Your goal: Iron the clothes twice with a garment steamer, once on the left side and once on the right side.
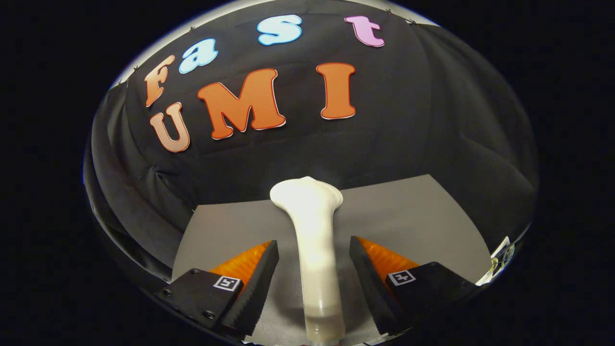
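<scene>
Black cloth wall [120, 158] curves down on the left, meeting the left edge of a grey surface [216, 226] that carries the scene. Nearer the camera, the left finger of the gripper [313, 262] rises from below, its ribbed inner pad [240, 266] turned toward the middle and a small square marker [226, 283] fixed on its body. Between the two fingers stands the garment steamer [314, 250], a pale, smooth device whose slim neck runs up the gap and widens into a flared head just beyond the fingertips, near the far edge of the surface where the cloth wall begins. A clear gap shows on each side of the steamer's neck, so the gripper is spread apart and neither pad presses on it; the neck sits roughly midway between them. The lower end of the steamer is slightly blurred and passes out of sight below the fingers, so how it is supported cannot be told. To the right, the other finger mirrors the first, its ribbed pad facing inward and a second square marker [401, 276] on its body. Beyond it the grey surface widens toward its right corner, where a small object with a white tag [499, 257] sits at the edge, too small to identify.
</scene>
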Demonstrator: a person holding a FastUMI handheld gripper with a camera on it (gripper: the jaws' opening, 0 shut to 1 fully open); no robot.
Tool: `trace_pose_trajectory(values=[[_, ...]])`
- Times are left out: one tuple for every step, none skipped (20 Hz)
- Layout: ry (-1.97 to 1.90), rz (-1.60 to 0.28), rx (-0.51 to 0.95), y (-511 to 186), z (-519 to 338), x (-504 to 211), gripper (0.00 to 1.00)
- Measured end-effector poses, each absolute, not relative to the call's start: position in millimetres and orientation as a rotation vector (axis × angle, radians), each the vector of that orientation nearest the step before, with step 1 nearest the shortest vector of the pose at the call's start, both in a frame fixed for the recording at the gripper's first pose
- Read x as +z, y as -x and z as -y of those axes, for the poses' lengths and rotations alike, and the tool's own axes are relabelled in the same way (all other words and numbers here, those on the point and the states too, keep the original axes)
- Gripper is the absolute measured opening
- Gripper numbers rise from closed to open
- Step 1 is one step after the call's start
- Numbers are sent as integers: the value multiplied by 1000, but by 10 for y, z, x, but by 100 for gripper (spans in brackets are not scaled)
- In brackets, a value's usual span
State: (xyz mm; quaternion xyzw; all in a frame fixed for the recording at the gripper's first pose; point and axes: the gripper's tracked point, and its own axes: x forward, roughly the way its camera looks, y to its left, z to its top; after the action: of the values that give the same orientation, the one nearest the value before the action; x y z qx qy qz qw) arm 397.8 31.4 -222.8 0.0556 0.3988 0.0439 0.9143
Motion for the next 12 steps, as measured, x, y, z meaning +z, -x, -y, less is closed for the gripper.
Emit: trace_pose_trajectory(values=[[-102,-843,95,-3953,-324,-2296,95],[-90,-865,95,-3927,-316,-2369,92],[-87,-894,86,-3906,-294,-2443,88],[-107,-933,72,-3848,-272,-2480,85],[-133,-955,49,-3868,-253,-2553,69],[-152,-930,53,-3884,-273,-2466,53],[-149,-946,79,-3860,-297,-2541,53],[-152,-925,89,-3868,-303,-2488,50],[-150,-911,92,-3877,-280,-2446,48],[-147,-885,99,-3864,-278,-2364,47],[-139,-840,91,-3911,-265,-2318,47],[-126,-787,83,-3933,-226,-2257,46]])
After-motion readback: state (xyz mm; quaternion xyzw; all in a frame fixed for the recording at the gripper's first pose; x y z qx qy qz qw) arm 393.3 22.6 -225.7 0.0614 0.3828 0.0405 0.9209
